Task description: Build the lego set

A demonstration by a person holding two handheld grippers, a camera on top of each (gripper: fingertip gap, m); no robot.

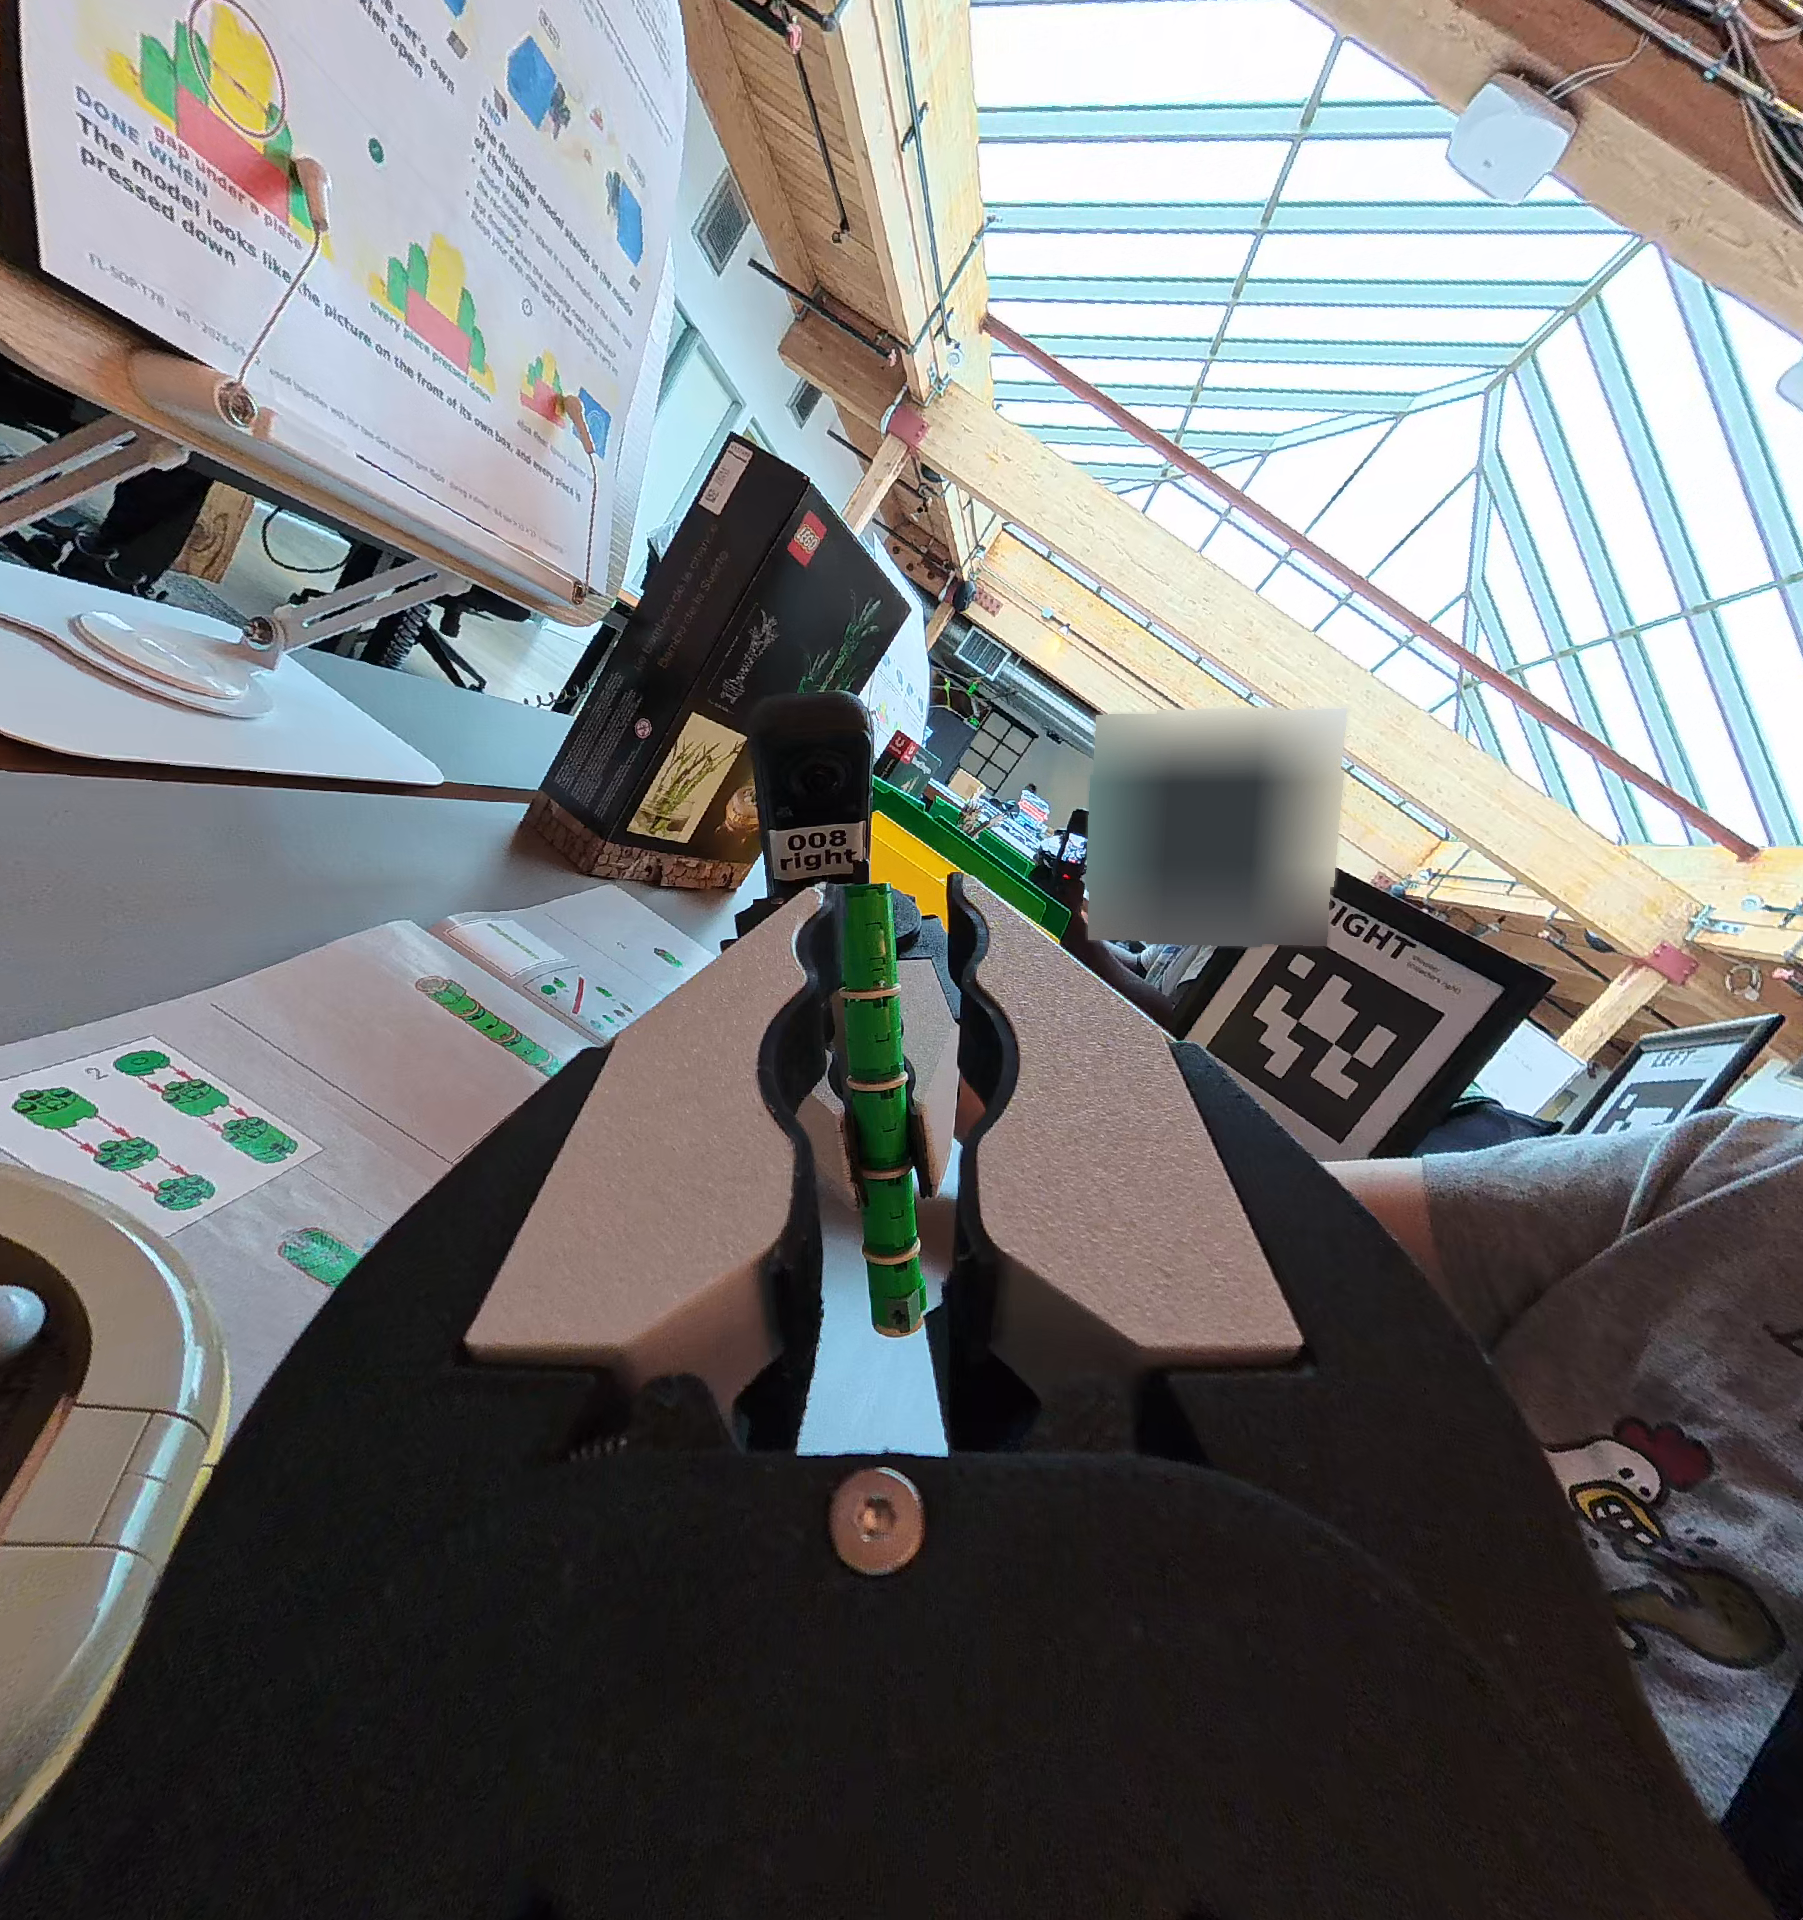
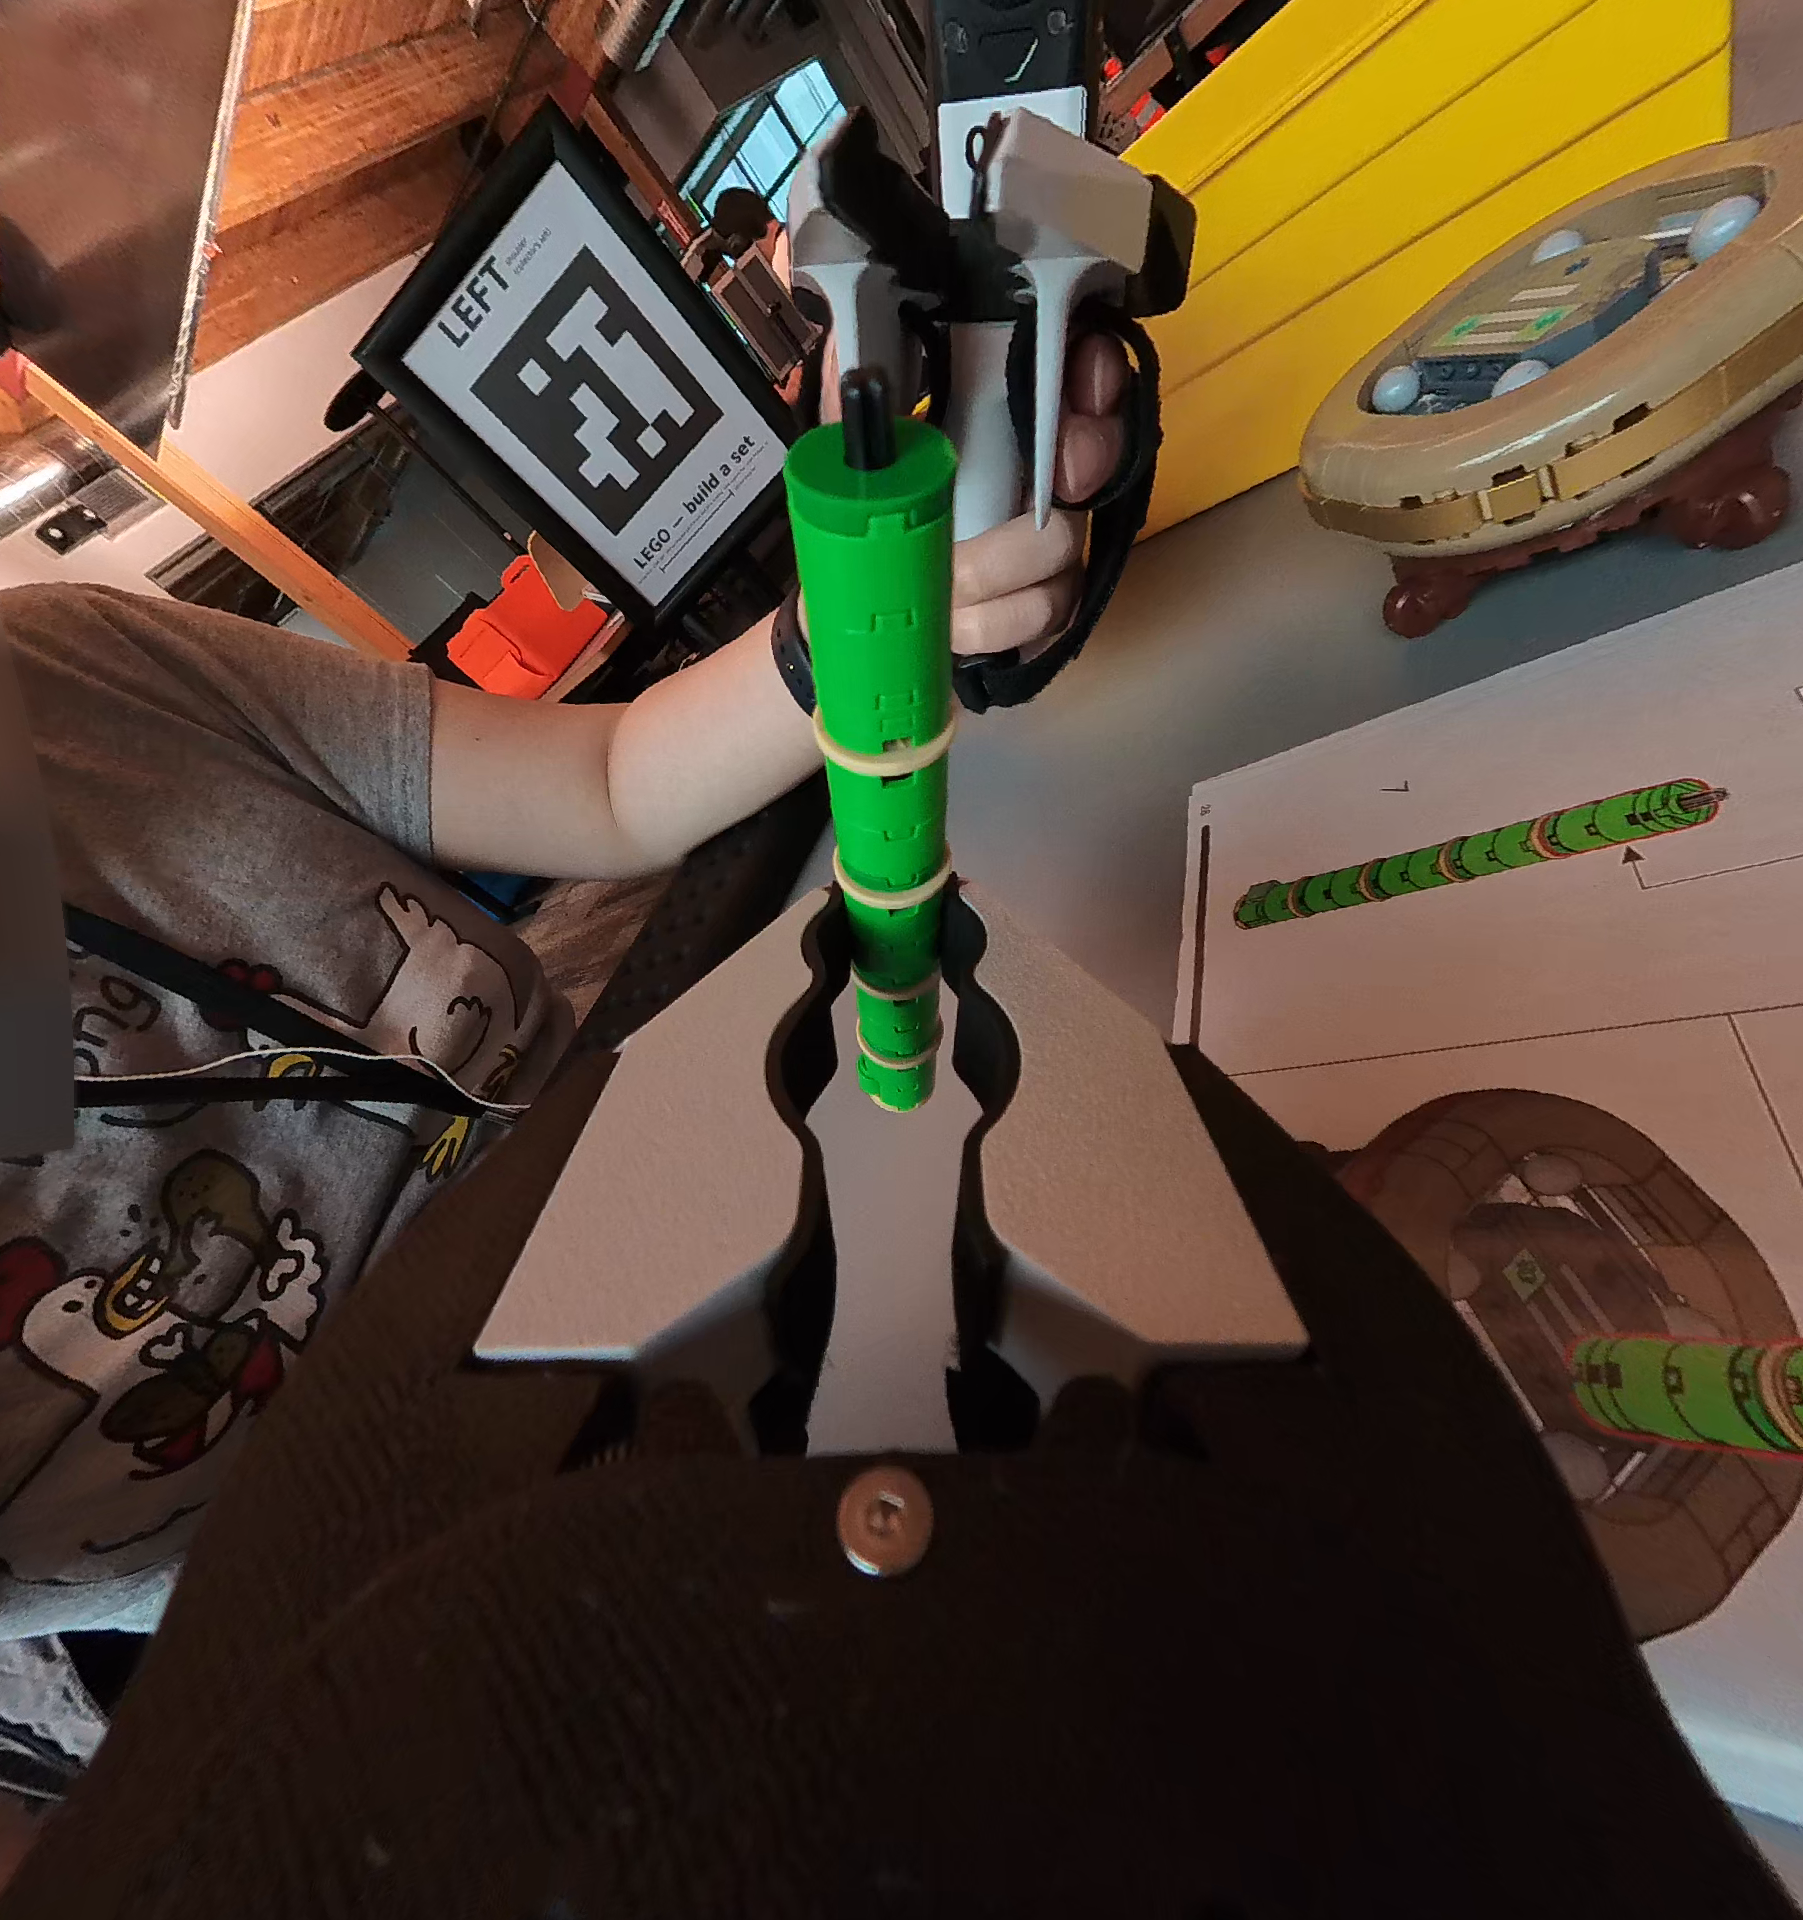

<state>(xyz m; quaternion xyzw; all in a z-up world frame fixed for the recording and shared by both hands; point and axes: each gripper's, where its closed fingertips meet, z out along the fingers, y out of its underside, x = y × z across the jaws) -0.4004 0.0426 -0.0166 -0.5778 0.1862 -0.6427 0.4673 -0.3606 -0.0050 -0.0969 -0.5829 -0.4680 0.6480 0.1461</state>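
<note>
Above tabletop point(image 2: 1136, 665), mid-air: green stalk point(image 2: 881, 665), lower end pinched by right tool point(image 2: 892, 935). Left tool point(image 1: 881, 899) is part-open, straddling stalk w/o clear contact. Likely a handover: close left squarely btwn tan rings point(image 2: 884, 758) before right lets go; avoid bending joints.

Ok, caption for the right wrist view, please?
Right tool grips a green bamboo stalk over the instruction booklet, tan oval base beyond.

My right tool point(image 2: 889, 940) grips the lower end of a green stalk point(image 2: 881, 665) with tan rings; my left tool point(image 2: 964, 249) beyond; instruction booklet point(image 2: 1499, 935) and tan round base point(image 2: 1603, 416) on the table point(image 2: 1240, 644).
</note>
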